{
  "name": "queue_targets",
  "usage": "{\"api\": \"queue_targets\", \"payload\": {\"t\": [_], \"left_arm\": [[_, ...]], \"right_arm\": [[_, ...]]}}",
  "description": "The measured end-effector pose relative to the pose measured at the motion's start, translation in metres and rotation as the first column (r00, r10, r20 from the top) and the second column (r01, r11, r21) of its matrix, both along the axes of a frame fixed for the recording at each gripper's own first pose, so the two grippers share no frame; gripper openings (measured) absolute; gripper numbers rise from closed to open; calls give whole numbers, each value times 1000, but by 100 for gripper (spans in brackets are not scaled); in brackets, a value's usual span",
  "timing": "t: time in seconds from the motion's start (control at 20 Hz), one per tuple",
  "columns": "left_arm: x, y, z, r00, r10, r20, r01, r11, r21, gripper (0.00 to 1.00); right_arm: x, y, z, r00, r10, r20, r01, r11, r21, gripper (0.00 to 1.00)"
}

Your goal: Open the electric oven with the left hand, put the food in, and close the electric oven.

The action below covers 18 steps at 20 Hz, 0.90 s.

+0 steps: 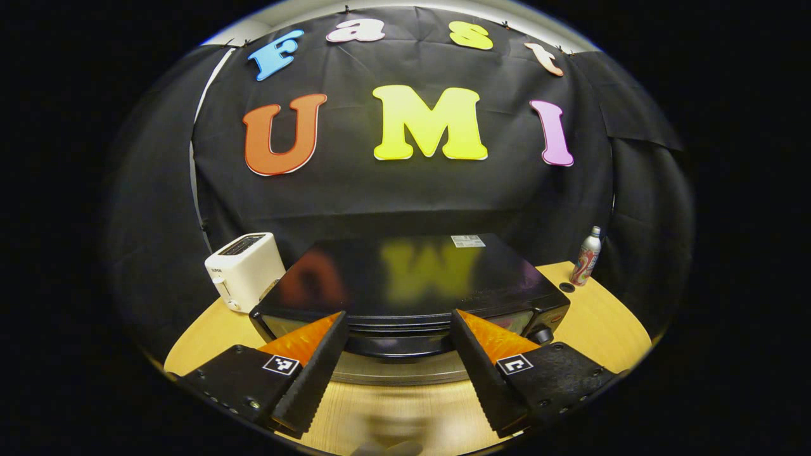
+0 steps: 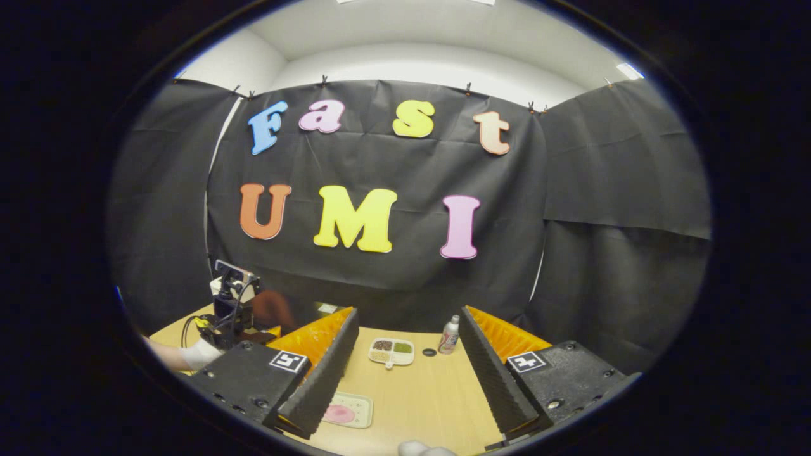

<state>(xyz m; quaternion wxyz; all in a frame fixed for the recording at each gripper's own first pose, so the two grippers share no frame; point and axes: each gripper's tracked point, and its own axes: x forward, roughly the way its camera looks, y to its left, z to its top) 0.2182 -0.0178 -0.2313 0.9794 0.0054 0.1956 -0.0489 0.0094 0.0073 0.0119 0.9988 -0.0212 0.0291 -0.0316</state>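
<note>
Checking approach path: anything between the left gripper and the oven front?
Nothing visible. The left gripper is open, aimed straight at the oven, with bare table below the gap. The toaster stands off to the side.

Electric oven [image 1: 412, 278]: black, glossy, low box on wooden desk [image 1: 608, 316], broad flat top mirroring wall behind, small white label near top's rear edge. Front faces camera, door shut, knob at front right corner. Food [image 2: 339, 413]: pink round piece on pale rectangular tray [image 2: 355, 405], flat on desk in right gripper view, near lower edge. Second white divided tray [image 2: 391, 351] farther back, holding dark and green portions.
</note>
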Motion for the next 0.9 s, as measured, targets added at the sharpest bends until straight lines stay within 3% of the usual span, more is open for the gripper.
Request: {"api": "queue_targets", "payload": {"t": [0.9], "left_arm": [[-79, 5, -27, 999, 0, -33, 0, 1000, -6, 97]], "right_arm": [[-28, 11, -18, 999, 36, -4, -36, 999, -5, 99]]}}
